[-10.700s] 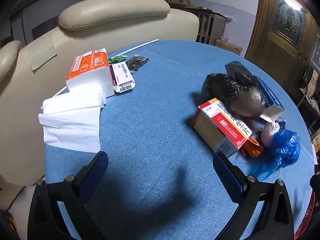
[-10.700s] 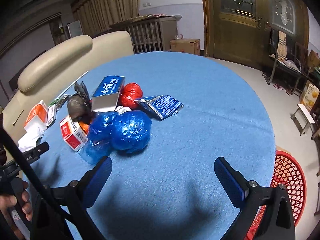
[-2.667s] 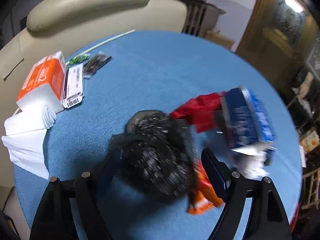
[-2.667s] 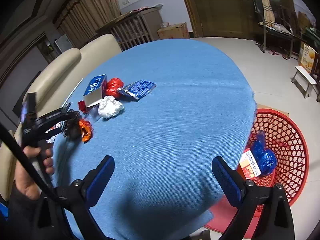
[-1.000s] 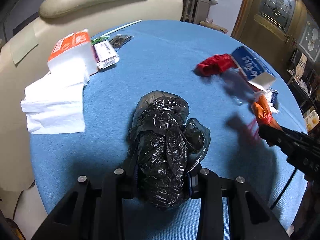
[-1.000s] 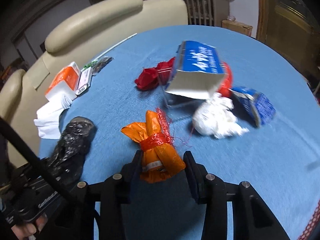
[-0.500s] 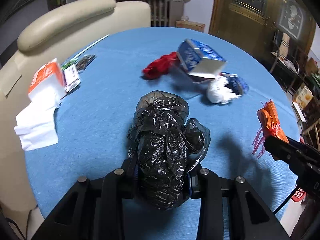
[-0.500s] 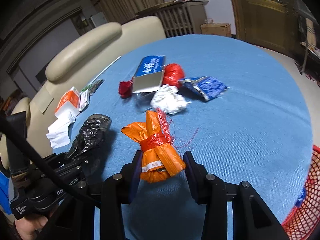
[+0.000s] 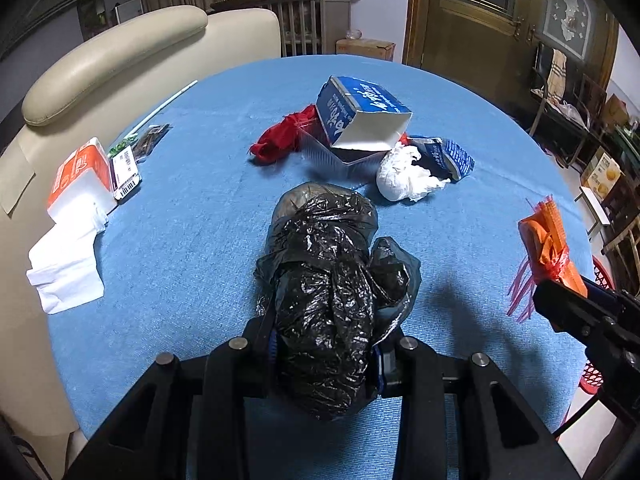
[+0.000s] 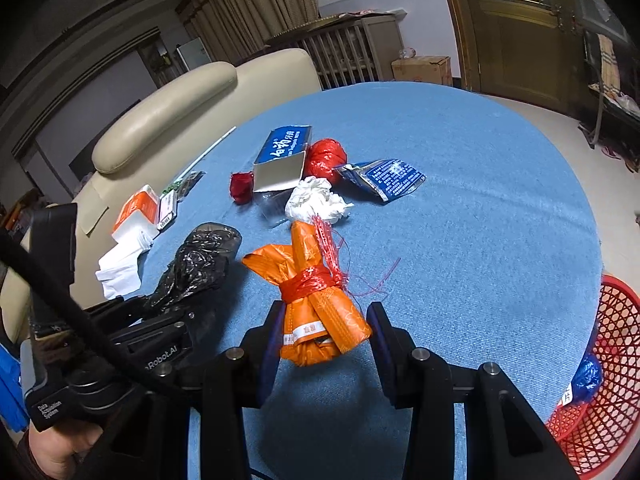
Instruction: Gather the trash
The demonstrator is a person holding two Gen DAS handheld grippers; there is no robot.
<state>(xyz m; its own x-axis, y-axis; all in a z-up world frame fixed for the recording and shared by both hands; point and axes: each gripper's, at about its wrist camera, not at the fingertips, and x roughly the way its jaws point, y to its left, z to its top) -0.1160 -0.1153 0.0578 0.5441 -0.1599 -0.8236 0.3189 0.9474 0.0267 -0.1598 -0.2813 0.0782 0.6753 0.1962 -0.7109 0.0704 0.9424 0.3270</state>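
Trash in both grippers. Left gripper [image 9: 324,344] fingers clamped on a crumpled black plastic bag [image 9: 332,292]; the bag sits between the pads and bulges out past the tips, held above the blue desk [image 9: 180,220] near its near edge. Right gripper [image 10: 324,332] fingers clamped on an orange wrapper bundle [image 10: 316,300] tied with red netting; the bundle sticks up and forward from between the fingers, loose red threads hanging off it.

Remaining trash clusters mid-desk toward the far side: blue carton [image 9: 360,116] lying open-end forward, red bag [image 9: 284,138] touching its left side, white crumpled paper [image 9: 404,176] just in front of it, blue foil packet [image 9: 448,156] beside the paper. Second red bag [image 10: 328,158] sits behind the carton in the right wrist view.

Tissue pack [image 9: 80,176] and loose white tissues [image 9: 68,268] lie at the desk's left edge. Red mesh basket [image 10: 600,380] sits on the floor past the desk's right edge, blue bag [image 10: 586,380] inside.
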